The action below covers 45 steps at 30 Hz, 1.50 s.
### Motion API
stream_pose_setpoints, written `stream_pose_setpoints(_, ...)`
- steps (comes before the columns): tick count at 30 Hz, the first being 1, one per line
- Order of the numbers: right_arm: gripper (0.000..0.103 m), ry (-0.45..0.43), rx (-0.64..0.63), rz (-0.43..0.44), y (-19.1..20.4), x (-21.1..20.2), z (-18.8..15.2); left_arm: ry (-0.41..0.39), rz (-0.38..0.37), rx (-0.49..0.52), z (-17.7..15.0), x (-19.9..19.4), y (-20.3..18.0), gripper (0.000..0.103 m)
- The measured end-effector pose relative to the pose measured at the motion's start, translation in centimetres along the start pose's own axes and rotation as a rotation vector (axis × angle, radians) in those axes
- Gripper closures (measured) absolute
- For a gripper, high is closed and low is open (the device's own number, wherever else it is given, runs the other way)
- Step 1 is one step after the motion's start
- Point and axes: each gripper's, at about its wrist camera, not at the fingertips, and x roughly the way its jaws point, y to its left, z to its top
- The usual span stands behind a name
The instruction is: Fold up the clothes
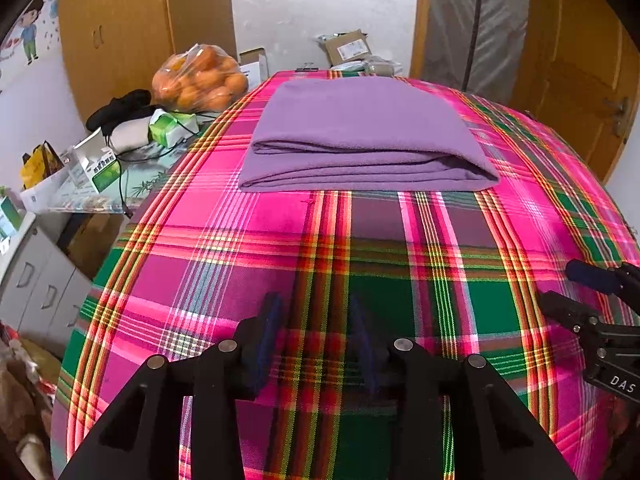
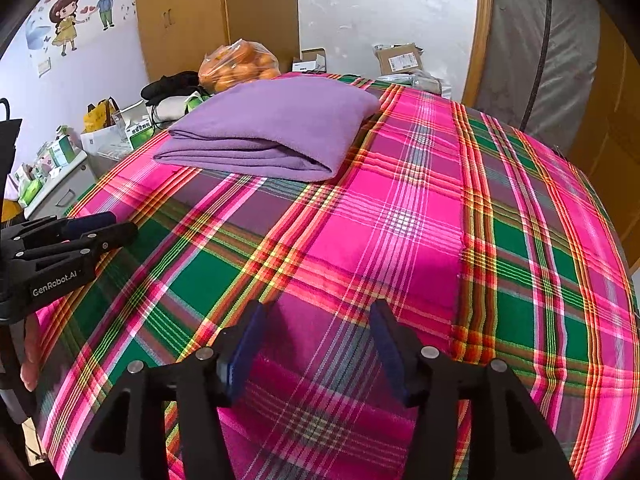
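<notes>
Covering nearly the whole of both views, a bright plaid cloth (image 1: 248, 240) in pink, green and purple lies spread flat over the work surface. On its far part sits the purple garment (image 1: 360, 136), folded into a thick, neat rectangle with its stacked fold edges facing the cameras; in the right wrist view the same purple garment (image 2: 272, 128) lies toward the far left of the plaid cloth (image 2: 420, 220).

Nearer than the garment, and well apart from it, both grippers hover over bare plaid, each tilted downward and forward toward the cloth. The left gripper (image 1: 316, 344) points at a green and red patch straight in front of the garment's near edge. Its jaws stand apart with only the plaid showing between the blue pads, nothing gripped. The right gripper (image 2: 320, 352) sits off to the garment's near right side, over a purple and pink patch. Its jaws are parted too, a little wider, and hold nothing. Each gripper shows at the edge of the other's view, side by side and not touching.

Beyond the plaid cloth's far left corner, past the garment, a clear bag of oranges (image 1: 200, 78) rests on a cluttered side counter, and a cardboard parcel (image 1: 348, 48) lies behind the garment's far edge.
</notes>
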Motion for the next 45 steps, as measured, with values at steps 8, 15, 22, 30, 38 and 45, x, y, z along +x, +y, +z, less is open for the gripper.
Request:
stream_pose_setpoints(8, 0.044, 0.0, -0.005, 0.002, 0.23, 0.03, -0.04, 0.0, -0.002, -0.007, 0.17, 0.15, 0.06, 0.065)
stream_pose_setpoints(15, 0.041, 0.004, -0.012, -0.001, 0.41, 0.18, 0.08, 0.002, 0.004, -0.01, 0.7, 0.66, 0.08, 0.065)
stream_pose_setpoints(22, 0.04, 0.005, -0.013, 0.0, 0.39, 0.28, 0.25, 0.004, 0.004, -0.009, 0.82, 0.72, 0.03, 0.065)
stream_pose_setpoints(30, 0.039, 0.006, -0.01, 0.004, 0.52, 0.43, 0.26, 0.003, 0.003, -0.011, 0.83, 0.83, 0.07, 0.065)
stream_pose_setpoints(38, 0.039, 0.006, -0.01, 0.005, 0.49, 0.4, 0.23, 0.002, -0.001, -0.015, 0.87, 0.8, 0.2, 0.065)
stream_pose_setpoints(45, 0.039, 0.006, -0.01, 0.004, 0.5, 0.41, 0.25, 0.002, -0.002, -0.016, 0.87, 0.77, 0.21, 0.065)
